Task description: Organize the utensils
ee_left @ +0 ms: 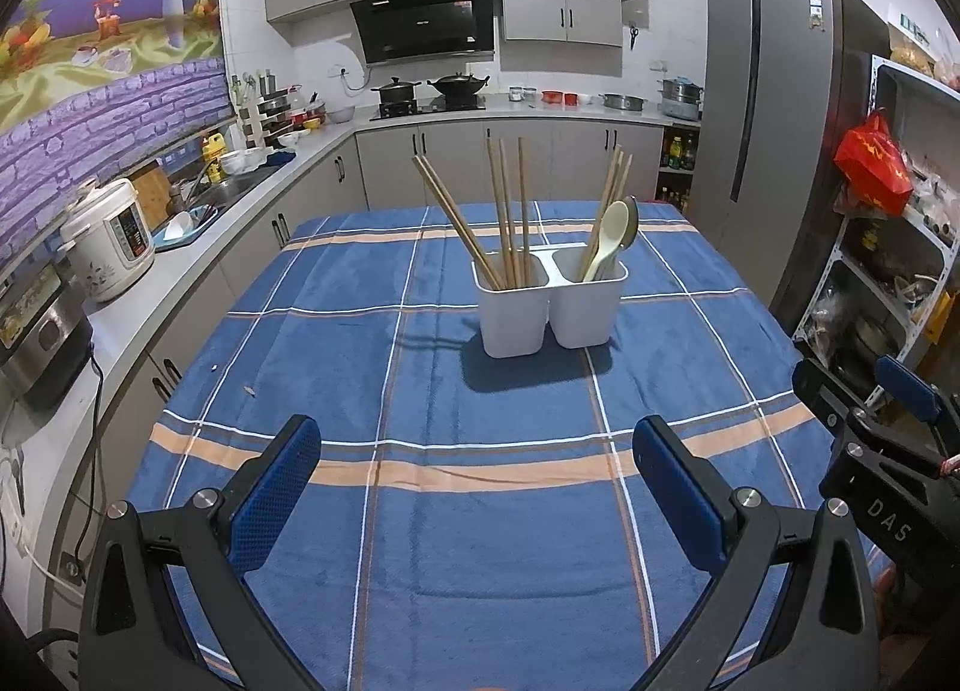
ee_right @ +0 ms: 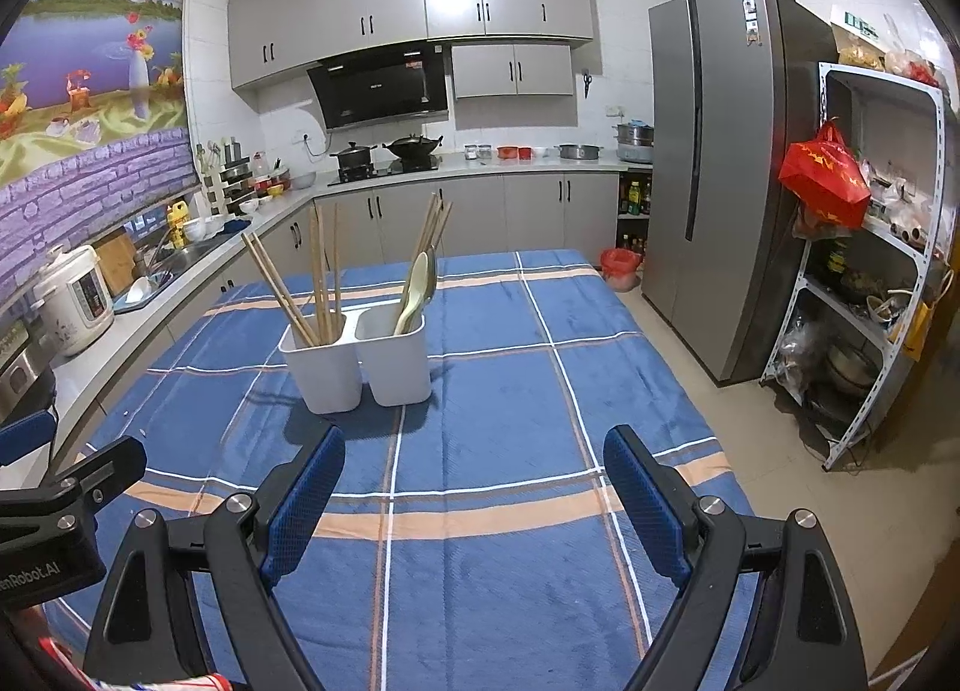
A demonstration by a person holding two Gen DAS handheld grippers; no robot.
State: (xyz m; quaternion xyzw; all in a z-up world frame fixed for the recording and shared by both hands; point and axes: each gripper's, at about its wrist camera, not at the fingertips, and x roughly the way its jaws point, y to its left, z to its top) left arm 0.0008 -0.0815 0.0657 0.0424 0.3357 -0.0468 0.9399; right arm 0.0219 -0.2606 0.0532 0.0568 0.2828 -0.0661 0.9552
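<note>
Left gripper (ee_left: 477, 487): jaws spread wide, nothing between them, held over the tablecloth (ee_left: 492, 541).
Right gripper (ee_right: 474, 502): jaws likewise wide and empty.
Holder (ee_left: 549, 301): white, two compartments, standing upright on the cloth, ahead of both pairs of jaws and well apart from them.
Direction: slightly right of the left jaws' centre line; left of centre for the right jaws.
Chopsticks (ee_left: 507, 217): long axes near vertical, fanned, some in each compartment.
Spoons (ee_left: 612, 238): in the right compartment among chopsticks, bowls up; probably two, but they overlap.
Nearer hand: neither clearly; both look about equally far off.
Judgement: chopsticks sit in both compartments, so sorting looks unfinished; any grasp would close across an upright shaft.
Writing: "DAS" on the right gripper's body; "…enRobot.AI" on the left's; hood (ee_right: 384, 87) brand unreadable.
</note>
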